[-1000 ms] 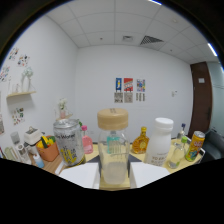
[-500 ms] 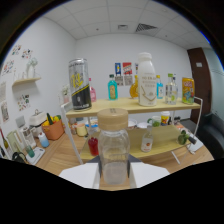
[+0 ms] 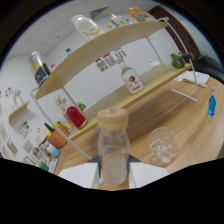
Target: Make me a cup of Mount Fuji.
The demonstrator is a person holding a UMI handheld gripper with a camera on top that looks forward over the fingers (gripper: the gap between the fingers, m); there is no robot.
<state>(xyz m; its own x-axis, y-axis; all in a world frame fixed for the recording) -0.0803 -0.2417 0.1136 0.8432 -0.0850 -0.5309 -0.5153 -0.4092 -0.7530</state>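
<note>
The view now tilts and sits lower than before; the jaws pinch a capped bottle [image 3: 114, 155], beside an ice-filled glass [image 3: 162, 145] on the desk [image 3: 200, 125].

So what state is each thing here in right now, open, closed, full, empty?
Gripper: shut on the bottle, tipped sideways.
Clear bottle: capped, held between the fingers; fill level unclear.
Tan cap: on the bottle.
Glass: upright on the table, ice inside.
Round bottle: on the lower shelf, closed.
Black can: on the top shelf.
</note>
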